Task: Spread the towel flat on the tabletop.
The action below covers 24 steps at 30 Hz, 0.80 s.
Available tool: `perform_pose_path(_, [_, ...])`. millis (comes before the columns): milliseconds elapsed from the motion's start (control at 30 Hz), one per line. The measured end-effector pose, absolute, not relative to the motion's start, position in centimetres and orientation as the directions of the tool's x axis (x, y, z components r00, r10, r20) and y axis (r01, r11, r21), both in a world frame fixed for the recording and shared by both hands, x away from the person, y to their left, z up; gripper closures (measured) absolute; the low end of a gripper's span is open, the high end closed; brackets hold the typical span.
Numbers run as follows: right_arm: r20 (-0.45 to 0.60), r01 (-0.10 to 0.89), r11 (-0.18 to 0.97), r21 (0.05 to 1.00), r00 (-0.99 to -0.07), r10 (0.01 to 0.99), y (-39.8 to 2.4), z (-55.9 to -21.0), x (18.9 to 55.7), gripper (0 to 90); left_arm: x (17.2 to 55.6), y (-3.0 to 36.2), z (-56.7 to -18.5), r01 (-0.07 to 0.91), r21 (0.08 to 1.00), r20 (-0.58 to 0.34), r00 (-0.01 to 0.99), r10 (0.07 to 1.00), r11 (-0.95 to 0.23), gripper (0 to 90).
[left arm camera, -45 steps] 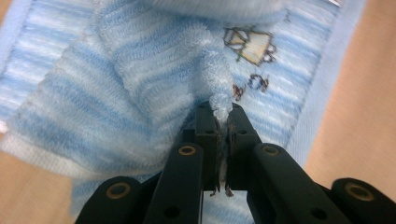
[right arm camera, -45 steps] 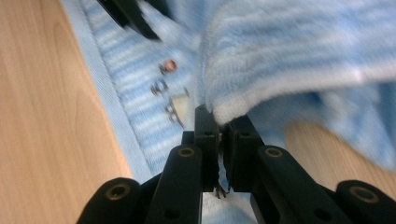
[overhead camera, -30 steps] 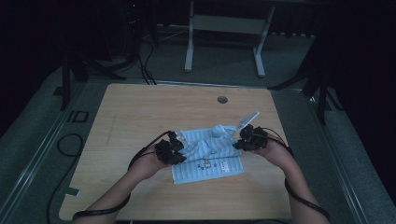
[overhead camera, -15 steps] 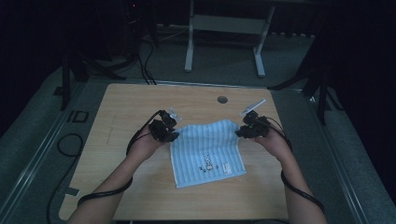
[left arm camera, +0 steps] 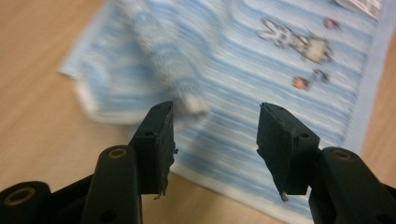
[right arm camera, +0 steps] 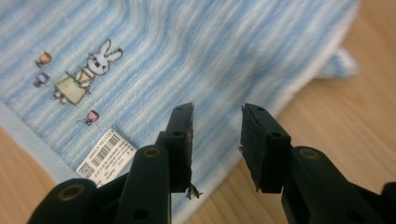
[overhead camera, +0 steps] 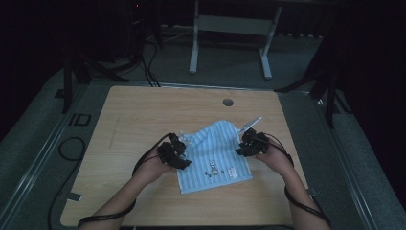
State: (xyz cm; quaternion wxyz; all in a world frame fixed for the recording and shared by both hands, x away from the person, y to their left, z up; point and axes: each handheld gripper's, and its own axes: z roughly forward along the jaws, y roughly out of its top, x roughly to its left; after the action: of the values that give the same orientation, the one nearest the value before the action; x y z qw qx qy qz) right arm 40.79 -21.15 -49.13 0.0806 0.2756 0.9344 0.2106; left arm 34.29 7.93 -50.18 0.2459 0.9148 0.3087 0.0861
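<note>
A light blue striped towel point(overhead camera: 215, 155) with a small rabbit picture point(overhead camera: 212, 167) lies on the wooden table point(overhead camera: 143, 120). Its far edge is humped and its far left corner point(left arm camera: 168, 70) is folded over onto the cloth. My left gripper point(overhead camera: 176, 152) is at the towel's left edge. In the left gripper view it point(left arm camera: 215, 140) stands wide open just above the cloth point(left arm camera: 280, 84), with nothing between its jaws. At the towel's right edge my right gripper point(overhead camera: 248, 143) is open too. It point(right arm camera: 217, 140) hovers over the hem, near a white barcode label point(right arm camera: 105, 154) and the rabbit point(right arm camera: 88, 70).
A round cable hole point(overhead camera: 228, 102) sits in the table's far side. A white frame point(overhead camera: 230, 24) stands on the floor beyond the table. Dark cables point(overhead camera: 67, 148) lie on the floor at the left. Bare wood surrounds the towel.
Half a second ago both grippers were farther out with the towel stretched between them. They have come back toward the person, and the towel now lies loose with its far edge rumpled.
</note>
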Motion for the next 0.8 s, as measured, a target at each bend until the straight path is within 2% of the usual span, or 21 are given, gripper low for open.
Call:
perform_pose_path(267, [-0.056,0.484,0.796,0.364,-0.841,0.537,-19.9,-51.9,41.3,62.5,34.9,7.0,-53.1,0.550,0.451,-0.005,0.789,0.614,-0.703,46.4])
perform_pose_path(467, [-0.055,0.488,0.802,0.345,-0.842,0.536,-19.6,-52.2,41.6,62.5,36.7,6.9,-53.1,0.561,0.458,0.009,0.772,0.635,-0.689,45.9])
perform_pose_path(533, [-0.045,0.502,0.795,0.339,-0.836,0.547,-19.6,-52.2,42.0,66.5,37.4,6.8,-53.1,0.559,0.464,0.026,0.767,0.642,-0.687,47.6])
perform_pose_path(633, [-0.034,0.516,0.786,0.341,-0.828,0.559,-19.4,-52.2,42.4,75.2,38.6,6.6,-53.1,0.562,0.471,0.033,0.759,0.650,-0.680,56.6])
perform_pose_path(700, [-0.046,0.504,0.795,0.337,-0.835,0.549,-19.1,-52.2,42.3,82.5,39.5,6.4,-53.0,0.570,0.462,0.022,0.759,0.651,-0.680,68.1])
perform_pose_path(800, [-0.059,0.512,0.791,0.333,-0.826,0.560,-18.8,-52.2,42.6,86.2,40.6,6.0,-52.8,0.571,0.443,0.039,0.758,0.651,-0.691,83.1])
